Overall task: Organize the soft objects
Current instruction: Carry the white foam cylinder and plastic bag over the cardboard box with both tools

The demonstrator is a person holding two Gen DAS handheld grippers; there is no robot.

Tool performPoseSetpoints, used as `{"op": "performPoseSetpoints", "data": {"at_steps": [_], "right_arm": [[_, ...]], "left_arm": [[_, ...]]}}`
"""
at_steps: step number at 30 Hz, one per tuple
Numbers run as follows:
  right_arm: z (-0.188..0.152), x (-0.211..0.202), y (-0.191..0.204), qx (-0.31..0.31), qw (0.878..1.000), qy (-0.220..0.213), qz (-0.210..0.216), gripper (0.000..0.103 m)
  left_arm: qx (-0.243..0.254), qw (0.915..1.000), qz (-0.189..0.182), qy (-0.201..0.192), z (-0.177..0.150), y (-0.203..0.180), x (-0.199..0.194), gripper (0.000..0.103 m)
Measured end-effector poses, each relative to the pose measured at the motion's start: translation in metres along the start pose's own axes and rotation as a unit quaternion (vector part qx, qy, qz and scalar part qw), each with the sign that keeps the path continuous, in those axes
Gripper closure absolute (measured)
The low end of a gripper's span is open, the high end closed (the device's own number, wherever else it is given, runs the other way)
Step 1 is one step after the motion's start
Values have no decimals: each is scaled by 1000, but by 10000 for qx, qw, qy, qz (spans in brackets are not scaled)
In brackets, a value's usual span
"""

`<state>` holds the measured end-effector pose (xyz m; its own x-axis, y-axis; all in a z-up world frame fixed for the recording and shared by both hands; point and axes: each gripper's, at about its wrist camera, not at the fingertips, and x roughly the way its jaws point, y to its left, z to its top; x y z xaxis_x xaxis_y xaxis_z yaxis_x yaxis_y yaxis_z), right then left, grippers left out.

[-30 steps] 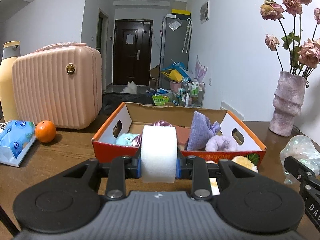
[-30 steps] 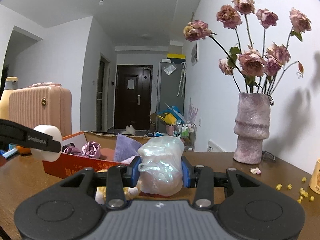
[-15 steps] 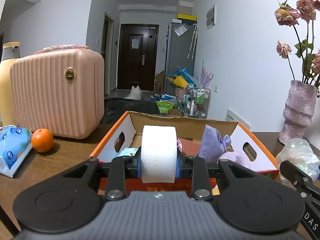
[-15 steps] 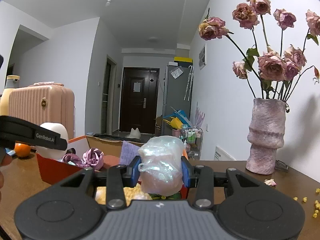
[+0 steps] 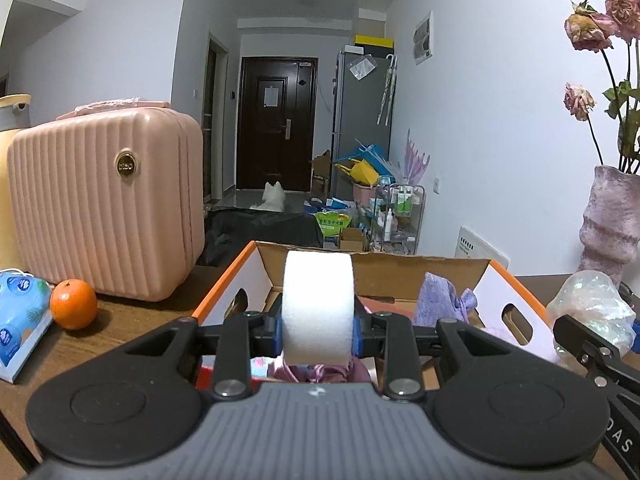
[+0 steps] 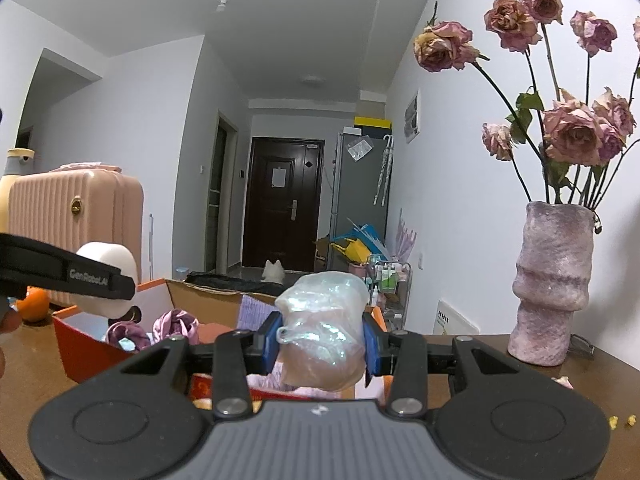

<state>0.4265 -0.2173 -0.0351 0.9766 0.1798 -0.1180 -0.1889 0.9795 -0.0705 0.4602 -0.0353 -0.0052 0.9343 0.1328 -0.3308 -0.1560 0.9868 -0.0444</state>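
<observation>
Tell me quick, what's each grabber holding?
Left gripper: shut on the white foam roll, over the orange box.
Right gripper: shut on the shiny soft bag.

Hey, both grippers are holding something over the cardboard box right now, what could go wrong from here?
1. The left gripper and right gripper are close together above the cardboard box; they might bump on release.
2. The white foam roll is round and could roll or bounce off the purple fabric already inside.
3. The iridescent plastic bundle looks crumpled and slippery; it may cling to a pad or land outside the right wall.
</observation>
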Motion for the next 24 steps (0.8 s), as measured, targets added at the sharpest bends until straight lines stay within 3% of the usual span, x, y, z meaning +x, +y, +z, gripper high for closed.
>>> {"op": "performPoseSetpoints", "data": {"at_steps": [24], "right_arm": [[6,51,0,-95,9998,25,152,63]], "left_arm": [[119,9998,14,-129,10,-2,38,73]]}}
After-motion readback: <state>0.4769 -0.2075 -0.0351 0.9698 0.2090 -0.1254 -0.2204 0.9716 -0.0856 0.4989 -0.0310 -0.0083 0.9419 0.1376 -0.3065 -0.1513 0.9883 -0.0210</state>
